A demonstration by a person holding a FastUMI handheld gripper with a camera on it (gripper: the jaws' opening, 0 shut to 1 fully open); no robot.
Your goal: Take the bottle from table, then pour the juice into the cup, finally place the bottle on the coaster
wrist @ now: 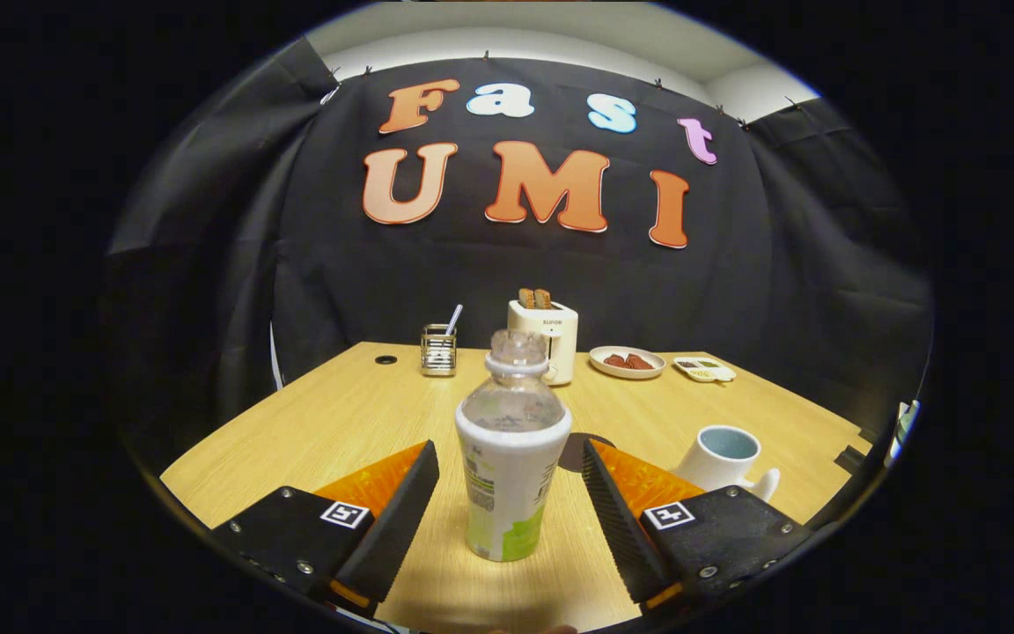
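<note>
Right now the gripper (511, 493) stands wide open, and the bottle (511, 458) stands upright on the wooden table (340, 423) between its two fingers. Neither finger presses on the bottle: a strip of bare tabletop shows between the bottle and the ribbed black pad on each side, and the gap looks much the same on both.

The bottle is clear at the neck and shoulder, with a white and green label wrapped round its lower body. Whether any liquid is inside cannot be told through the label.

Taking the bottle as the landmark: the dark round coaster (579, 452) lies flat on the table just behind it and a little to its right, partly hidden by the bottle and the right finger. The cup (723, 458), white outside and pale blue inside, stands upright further to the bottle's right, beyond the right finger, with its handle turned toward the near right.

Well behind the bottle, near the table's far edge, a cream toaster (547, 339) stands with two slices of toast poking from its top. To the bottle's far left is a metal holder (438, 350) with a utensil leaning in it. To its far right, past the toaster, lie a round plate (627, 362) carrying brown pieces and a small tray (704, 370) beside that plate.
</note>
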